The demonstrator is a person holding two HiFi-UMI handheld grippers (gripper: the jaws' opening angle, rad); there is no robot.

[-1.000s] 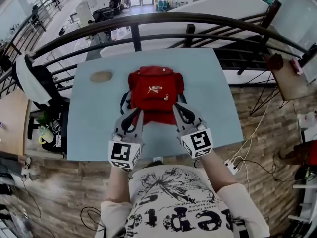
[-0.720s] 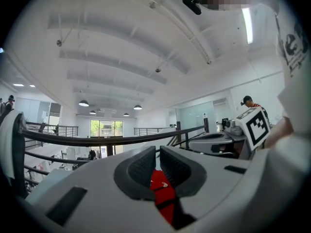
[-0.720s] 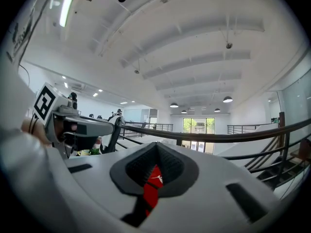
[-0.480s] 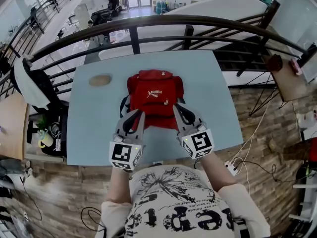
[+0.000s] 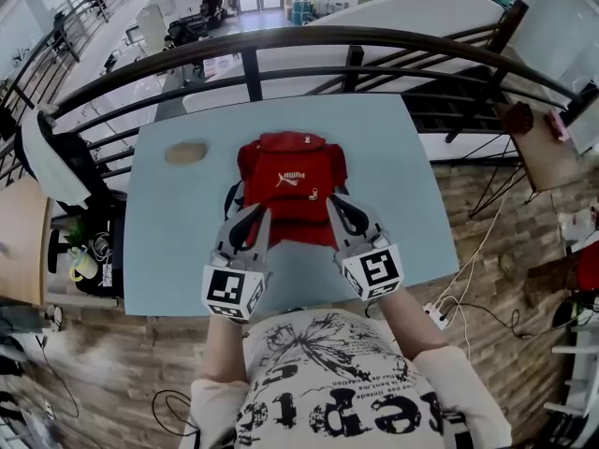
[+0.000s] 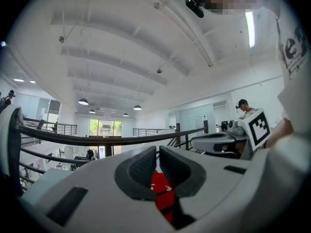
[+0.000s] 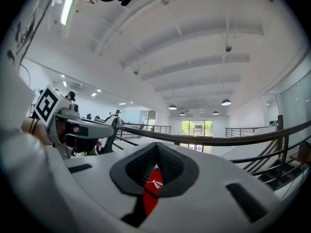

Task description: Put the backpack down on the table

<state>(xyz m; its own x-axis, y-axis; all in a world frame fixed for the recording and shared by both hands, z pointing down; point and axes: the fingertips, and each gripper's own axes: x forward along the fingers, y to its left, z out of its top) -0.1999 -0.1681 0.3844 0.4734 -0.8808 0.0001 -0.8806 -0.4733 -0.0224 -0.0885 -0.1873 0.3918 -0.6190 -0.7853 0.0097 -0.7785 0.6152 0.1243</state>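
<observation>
A red backpack (image 5: 290, 187) with a white logo lies flat on the pale blue table (image 5: 178, 241), its black straps showing at its left side. My left gripper (image 5: 259, 212) is shut, its tips at the backpack's near left corner beside a strap. My right gripper (image 5: 331, 200) is shut too, its tips over the near right corner. In the left gripper view the closed gripper (image 6: 158, 154) shows only a strip of the red backpack (image 6: 160, 191) below it. The right gripper view gives the same: shut gripper (image 7: 156, 152), red fabric (image 7: 153, 183) underneath. Nothing is visibly pinched.
A flat tan oval object (image 5: 185, 152) lies on the table's far left. A dark curved railing (image 5: 281, 40) runs just behind the table. A chair draped in white (image 5: 51, 152) stands left. A power strip and cables (image 5: 435, 311) lie on the floor to the right.
The left gripper has drifted slightly beside the backpack. The backpack and the right gripper keep their places. Both pairs of jaws stay shut.
</observation>
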